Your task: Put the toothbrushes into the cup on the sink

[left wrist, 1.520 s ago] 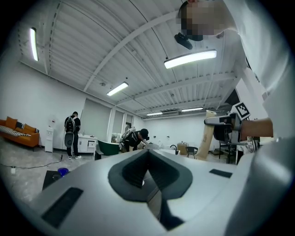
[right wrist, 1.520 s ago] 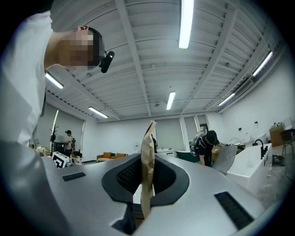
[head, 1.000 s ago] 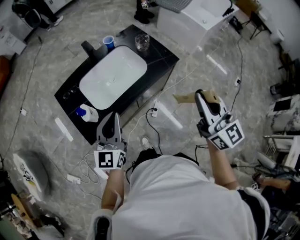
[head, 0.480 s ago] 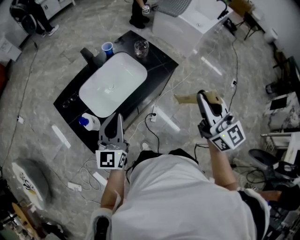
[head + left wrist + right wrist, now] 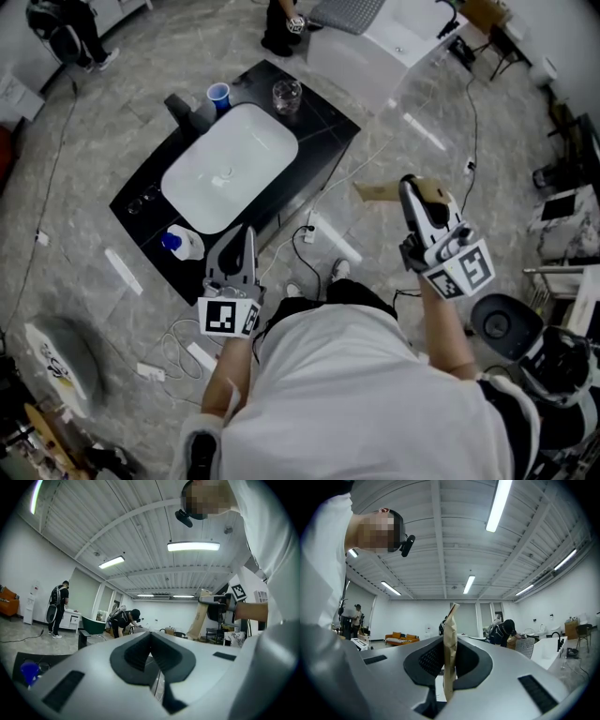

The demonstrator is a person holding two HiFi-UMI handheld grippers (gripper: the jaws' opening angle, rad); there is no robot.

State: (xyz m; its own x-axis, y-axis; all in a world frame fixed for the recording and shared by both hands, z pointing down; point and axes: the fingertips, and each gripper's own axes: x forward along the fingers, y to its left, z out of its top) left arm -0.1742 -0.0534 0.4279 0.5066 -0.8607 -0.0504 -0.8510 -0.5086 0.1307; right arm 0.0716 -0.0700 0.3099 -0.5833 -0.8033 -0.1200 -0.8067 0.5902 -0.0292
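The black sink counter (image 5: 323, 117) with its white basin (image 5: 272, 127) stands on the floor ahead of me in the head view. A blue cup (image 5: 217, 93) and a clear glass (image 5: 286, 94) sit on its far edge. My right gripper (image 5: 409, 184) is held up to the right of the counter, shut on a flat brown paper packet (image 5: 380, 194). In the right gripper view that packet (image 5: 450, 634) stands upright between the jaws of the right gripper (image 5: 449, 667). My left gripper (image 5: 246, 232) hovers near the counter's front edge, shut and empty; the left gripper (image 5: 152, 665) shows nothing between its jaws. No toothbrush is visible.
A white bottle with a blue cap (image 5: 178, 244) stands on the counter's near left corner. Cables (image 5: 309, 253) trail over the floor by the counter. A black round base (image 5: 502, 323) sits at the right. White furniture (image 5: 394, 33) and other people (image 5: 281, 23) are behind the counter.
The view has shifted a little and both grippers sit slightly to the right. The right gripper still holds the brown packet. A black round base now shows at the lower right.
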